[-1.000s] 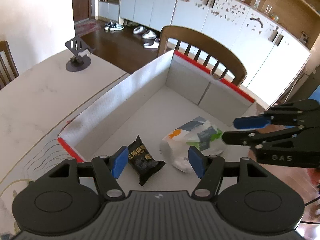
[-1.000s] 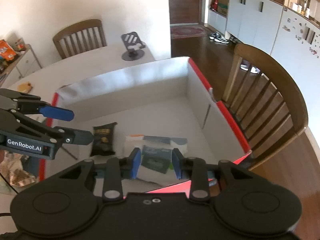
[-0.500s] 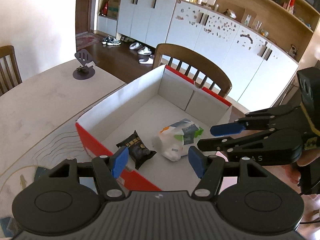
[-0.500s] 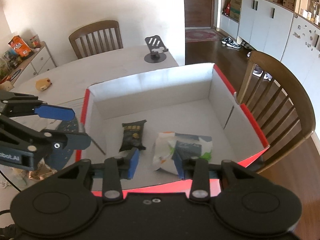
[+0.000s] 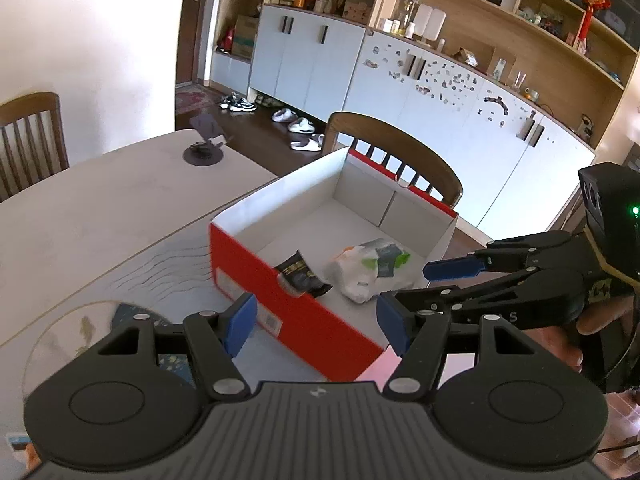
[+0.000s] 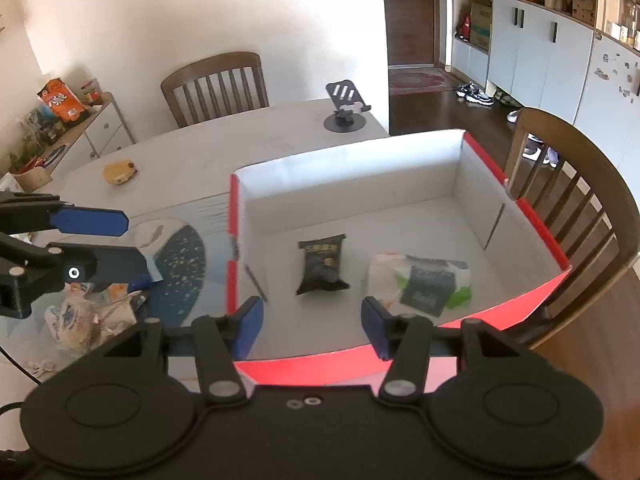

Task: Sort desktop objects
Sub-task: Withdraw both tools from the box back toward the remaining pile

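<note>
Two packets, one black snack pack and one white pouch, lie in one red box; left gripper and right gripper both gape empty

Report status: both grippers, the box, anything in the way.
Left gripper open, empty. Right gripper open, empty. Red box holds black packet and white bag. Nothing blocking.

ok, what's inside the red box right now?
The red box holds two things on its white floor: a black snack packet and a white-green pouch, apart. What lies under either, and the strip behind the near wall, can't be seen.
</note>
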